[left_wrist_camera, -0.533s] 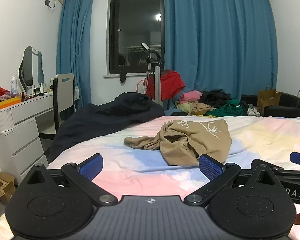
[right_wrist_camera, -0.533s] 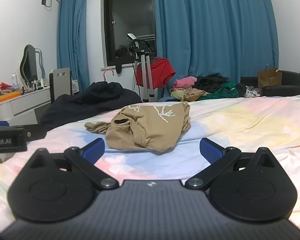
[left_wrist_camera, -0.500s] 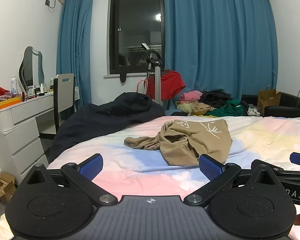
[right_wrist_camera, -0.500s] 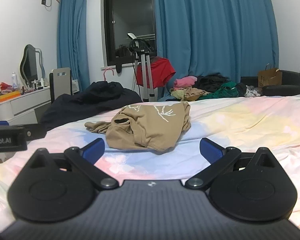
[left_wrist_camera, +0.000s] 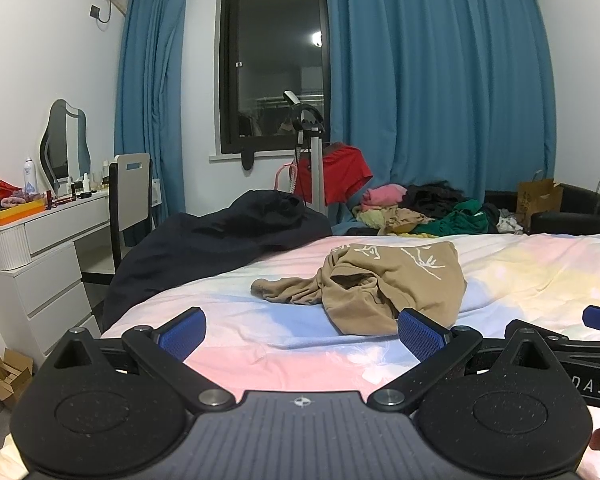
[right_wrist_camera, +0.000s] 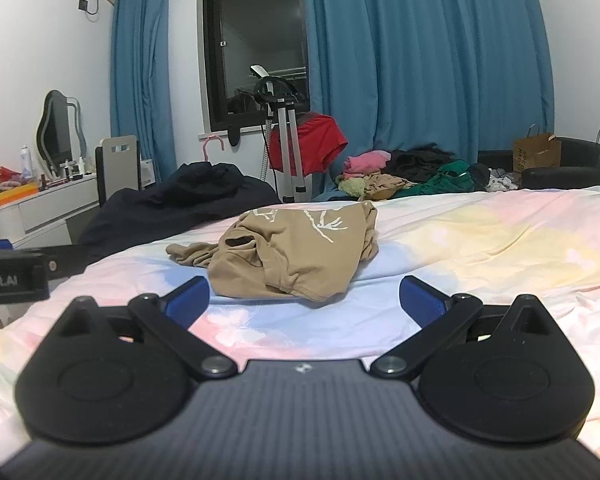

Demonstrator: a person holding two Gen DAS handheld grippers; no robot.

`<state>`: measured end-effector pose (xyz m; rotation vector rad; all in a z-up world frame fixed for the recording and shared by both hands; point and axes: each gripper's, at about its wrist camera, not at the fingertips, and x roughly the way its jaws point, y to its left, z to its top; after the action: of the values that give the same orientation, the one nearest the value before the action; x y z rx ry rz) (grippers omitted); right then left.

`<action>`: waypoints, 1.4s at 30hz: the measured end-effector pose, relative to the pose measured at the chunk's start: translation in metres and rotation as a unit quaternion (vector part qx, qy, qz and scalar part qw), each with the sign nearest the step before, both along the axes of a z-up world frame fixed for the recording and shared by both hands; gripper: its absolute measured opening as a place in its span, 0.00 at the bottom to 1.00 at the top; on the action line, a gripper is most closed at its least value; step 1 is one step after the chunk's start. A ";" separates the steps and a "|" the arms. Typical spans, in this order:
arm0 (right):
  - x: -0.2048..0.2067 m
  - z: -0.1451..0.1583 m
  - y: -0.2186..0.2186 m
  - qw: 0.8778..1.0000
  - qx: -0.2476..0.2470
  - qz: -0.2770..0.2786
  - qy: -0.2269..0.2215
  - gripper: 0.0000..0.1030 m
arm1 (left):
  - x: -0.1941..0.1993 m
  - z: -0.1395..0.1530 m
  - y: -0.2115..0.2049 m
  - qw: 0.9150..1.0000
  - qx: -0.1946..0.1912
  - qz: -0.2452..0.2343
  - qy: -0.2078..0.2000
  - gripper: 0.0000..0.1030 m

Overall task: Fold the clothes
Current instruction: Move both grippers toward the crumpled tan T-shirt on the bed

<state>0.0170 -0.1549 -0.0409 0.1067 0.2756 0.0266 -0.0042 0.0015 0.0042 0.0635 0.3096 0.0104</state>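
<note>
Bedroom, blue curtains (left_wrist_camera: 432, 92) drawn beside a dark window; a pastel bed (left_wrist_camera: 540, 268) is used as the work surface.

Left wrist view: the left tongs (left_wrist_camera: 300, 326) are held low over the near bed edge, spread wide, nothing gripped, likely readied for a first grab. A crumpled tan shirt (left_wrist_camera: 384, 284) is seen just ahead, slightly right of centre, untouched.

Right wrist view: the right tongs (right_wrist_camera: 305, 294) are likewise spread wide and empty. The shirt lies straight ahead, slightly left, unfolded.

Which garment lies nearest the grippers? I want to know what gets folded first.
The tan shirt with white line print, crumpled alone mid-bed before both open grippers; the dark garment and the clothes pile lie farther back.
</note>
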 end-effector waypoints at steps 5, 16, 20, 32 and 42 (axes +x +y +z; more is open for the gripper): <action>0.000 -0.001 0.000 1.000 -0.001 -0.002 0.001 1.00 | 0.000 0.001 0.000 1.000 0.000 -0.001 -0.001 1.00; 0.001 -0.001 -0.002 1.000 0.001 -0.007 0.004 1.00 | -0.001 -0.001 -0.003 1.000 0.005 -0.001 -0.002 1.00; 0.001 -0.002 -0.001 1.000 0.001 -0.006 0.007 1.00 | 0.000 -0.001 -0.002 1.000 0.004 -0.003 0.001 1.00; 0.003 -0.005 -0.002 0.999 0.016 -0.034 0.025 1.00 | 0.000 -0.001 -0.001 1.000 -0.001 0.006 -0.005 1.00; 0.004 -0.020 -0.011 0.997 0.032 -0.071 -0.012 1.00 | 0.007 0.019 -0.014 0.999 0.015 -0.010 -0.026 1.00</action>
<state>0.0211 -0.1661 -0.0608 0.1896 0.2424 -0.1045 0.0028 -0.0129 0.0234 0.0954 0.2559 -0.0040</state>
